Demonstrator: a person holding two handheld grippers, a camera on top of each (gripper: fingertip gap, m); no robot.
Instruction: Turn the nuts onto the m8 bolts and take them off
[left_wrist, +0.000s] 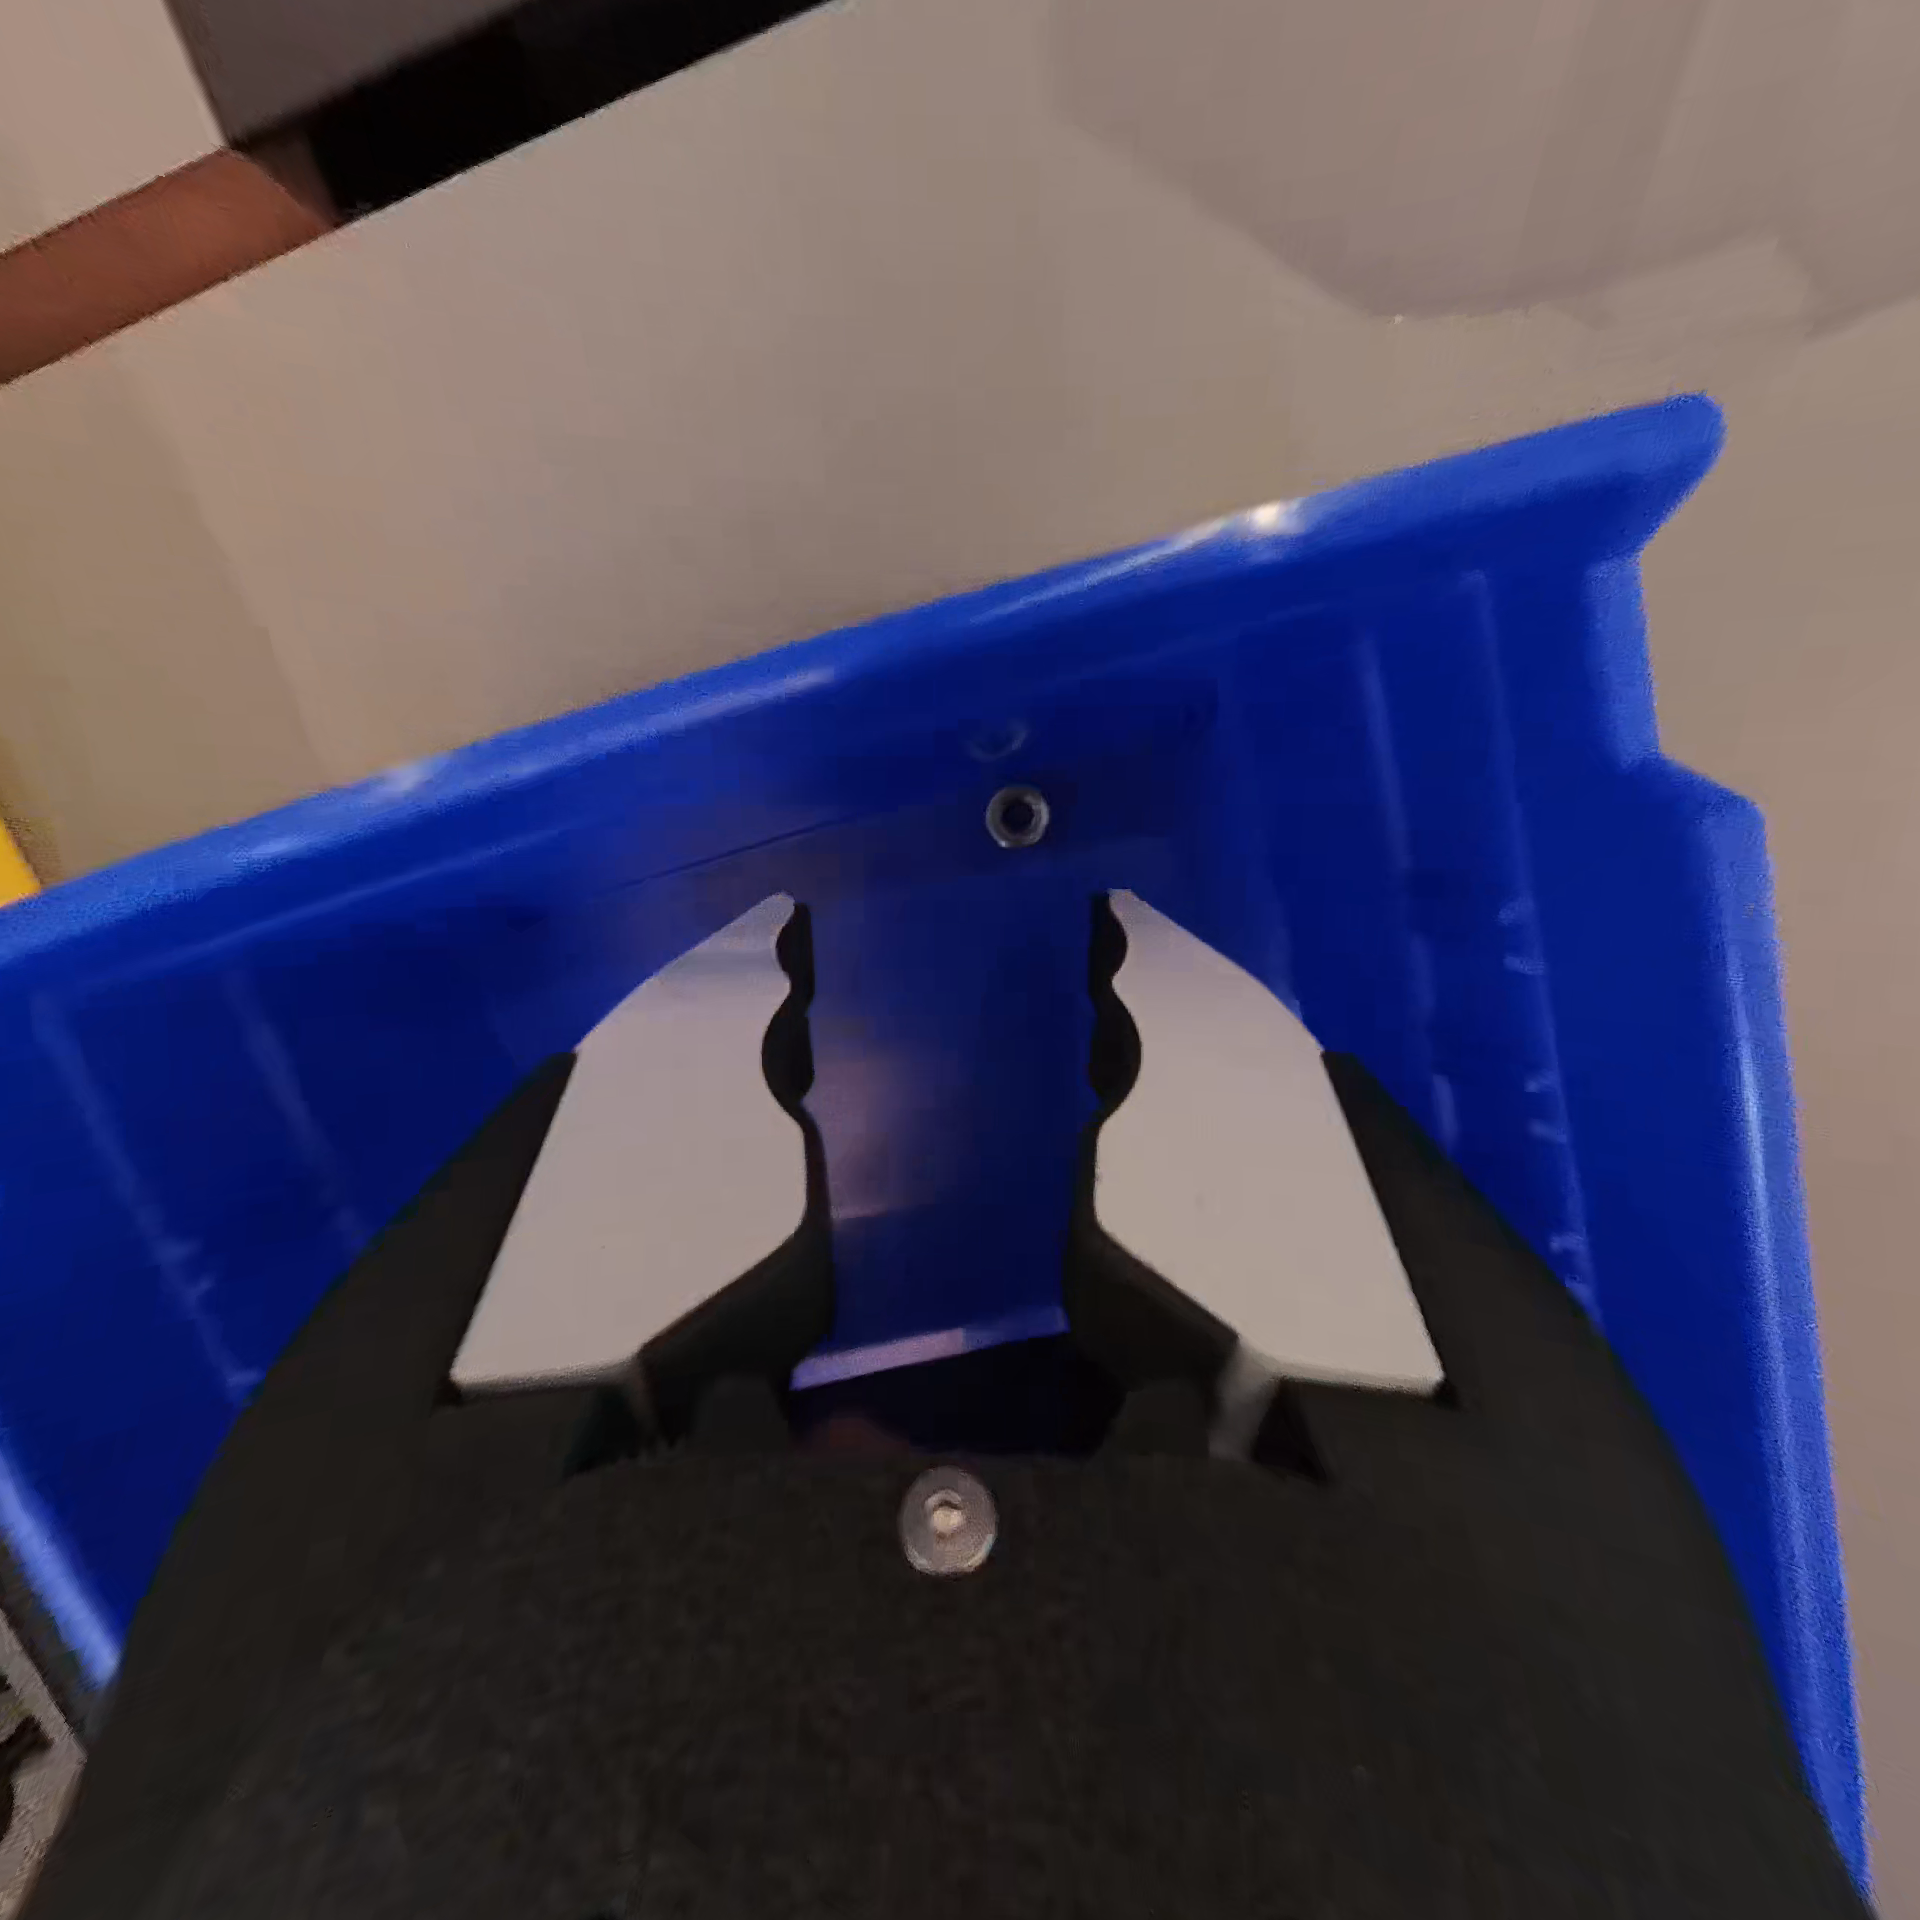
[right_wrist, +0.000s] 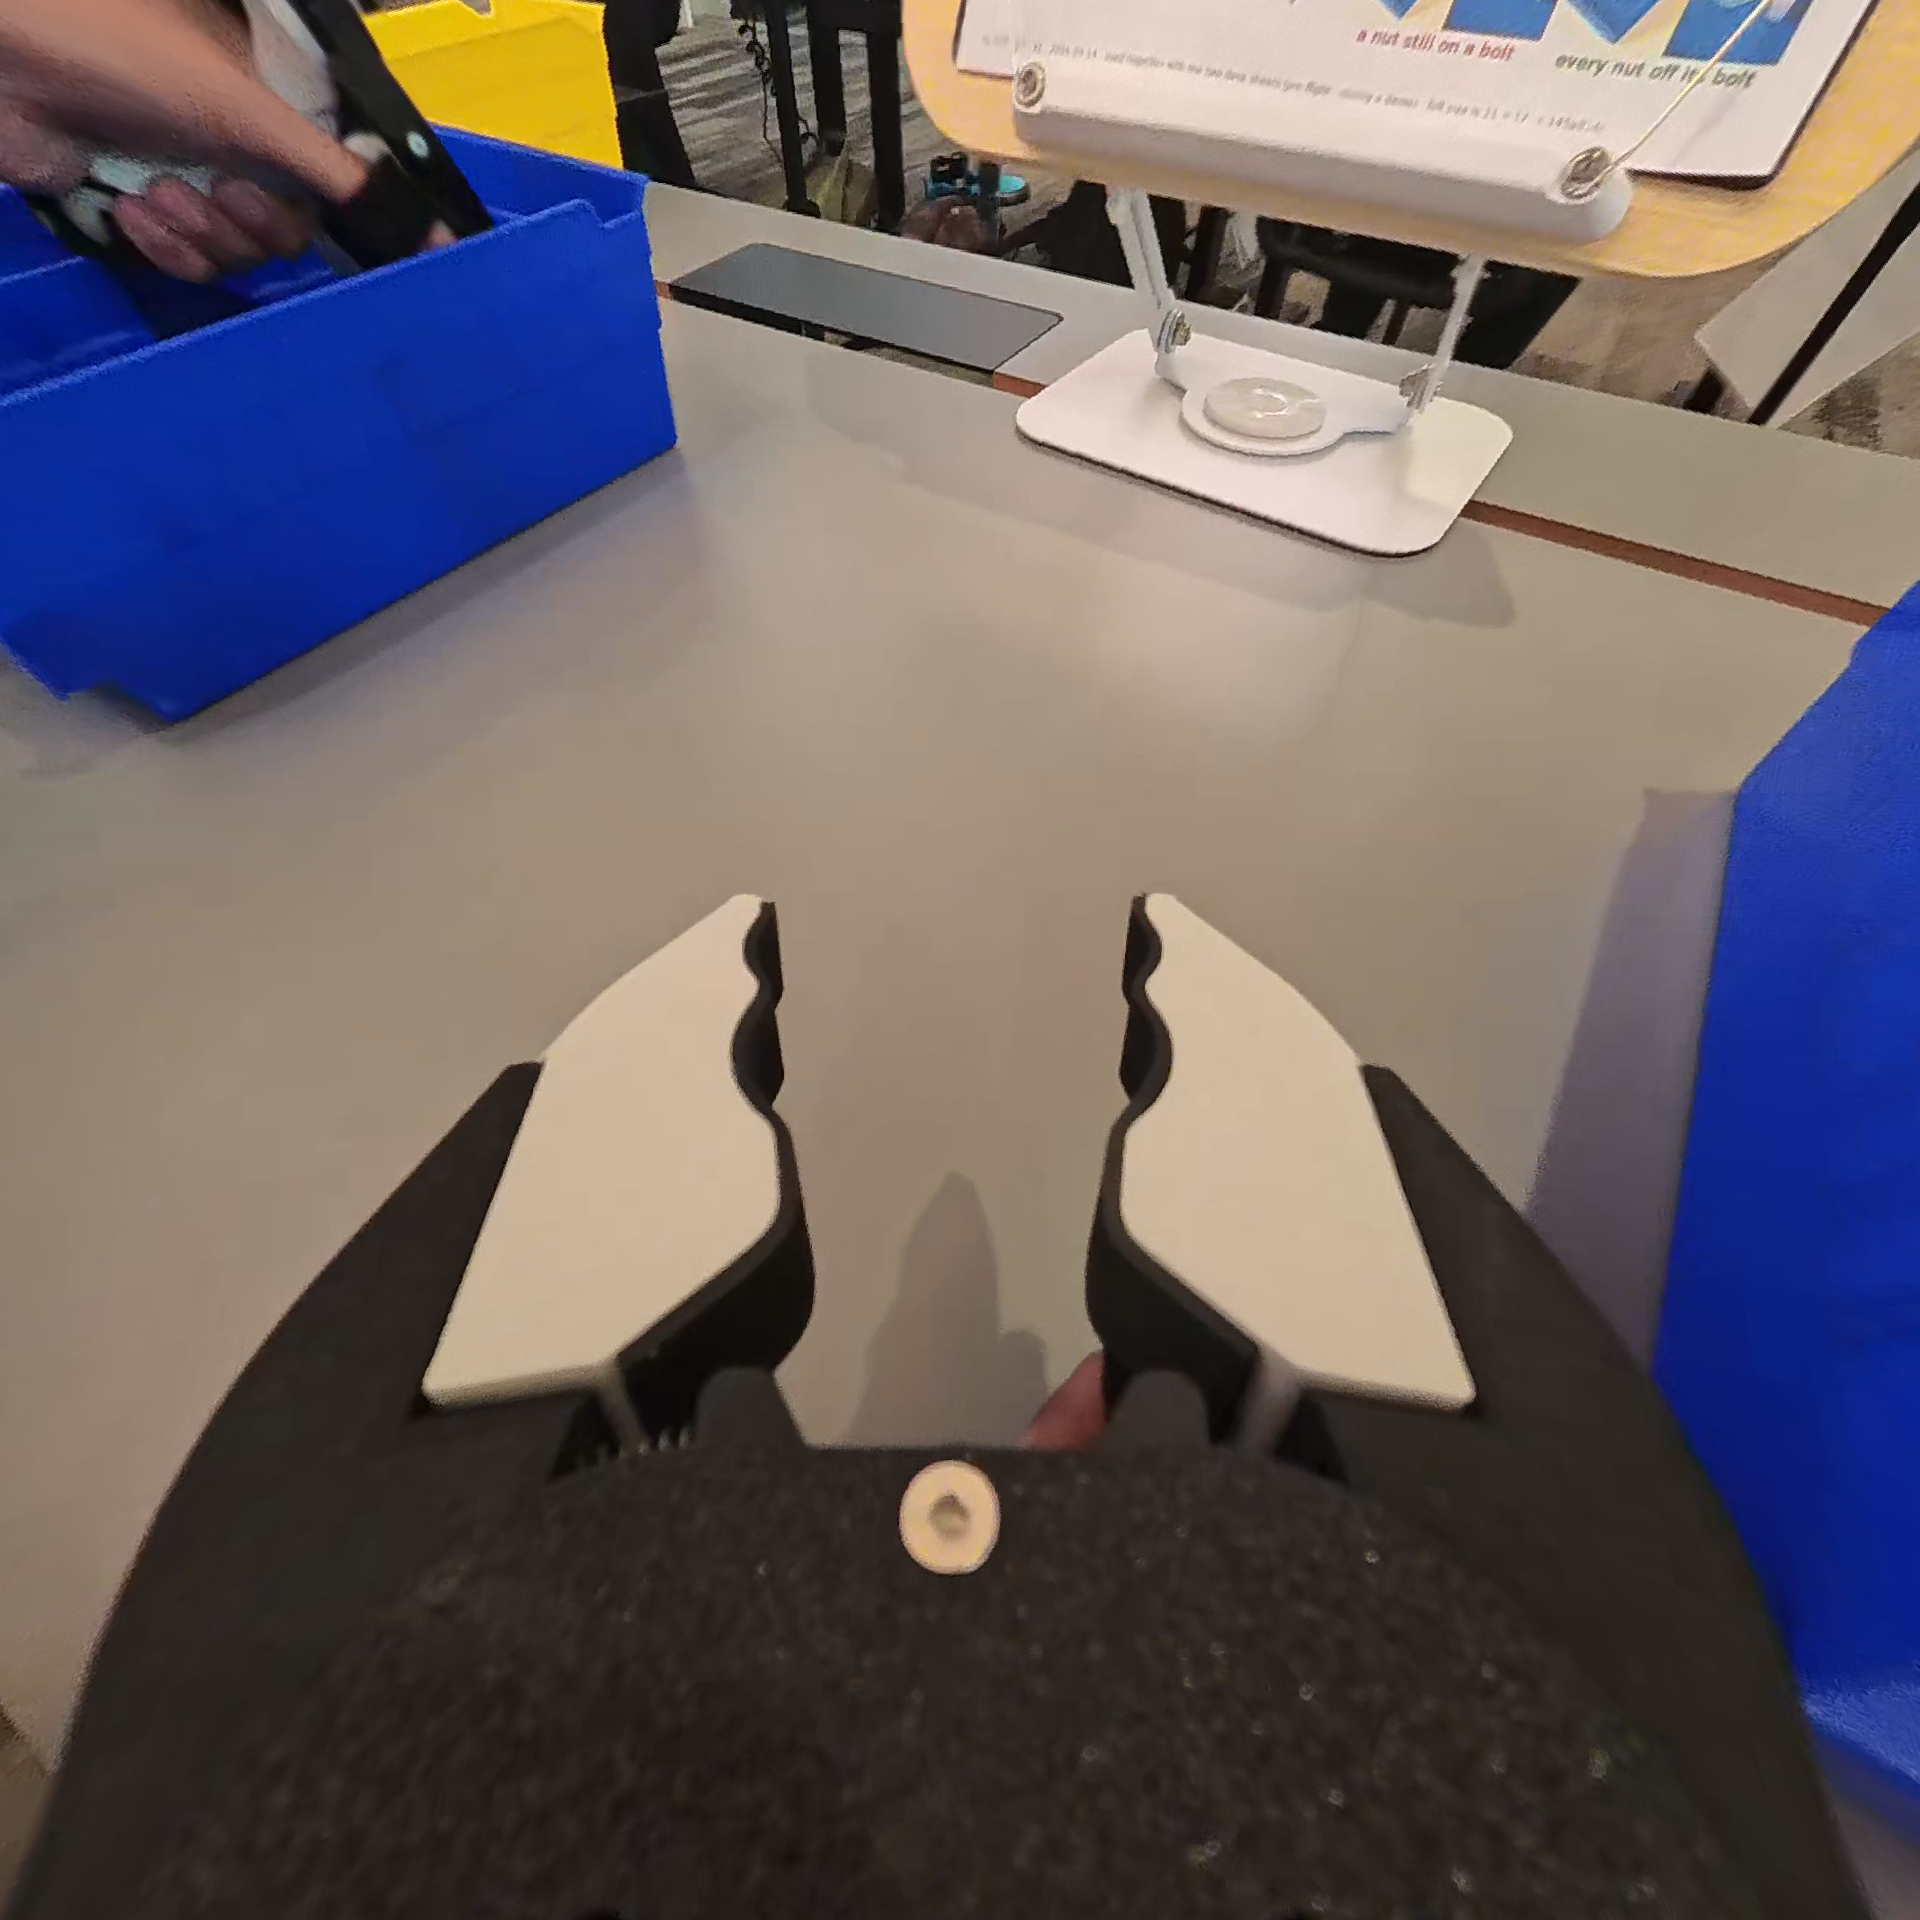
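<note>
Left wrist view, bins: one blue bin (left_wrist: 1351, 831) filled most of the frame, standing on a grey table (left_wrist: 623, 468); a sliver of yellow showed at the far left edge.
Left wrist view, hardware: one small metal piece with a round hole, a nut (left_wrist: 1017, 816) by the look of it, lay on the bin floor against the far wall; motion blur left its kind uncertain.
Left wrist view, gripper: the left gripper (left_wrist: 945, 914) was lowered inside the bin, fingers spread with nothing between them, tips just short of the nut.
Right wrist view, bins: two blue bins, one at far left (right_wrist: 343, 457) and one cut off at the right edge (right_wrist: 1808, 1143), plus one yellow bin (right_wrist: 520, 73) behind the left one.
Right wrist view, other things: one white stand (right_wrist: 1268, 447) carried a printed sheet; one dark flat panel (right_wrist: 862, 307) lay in the tabletop.
Right wrist view, hand: one hand (right_wrist: 177, 177) held the left gripper angled down into the far-left bin.
Right wrist view, gripper: the right gripper (right_wrist: 951, 914) hung level over bare table, fingers spread and empty.
</note>
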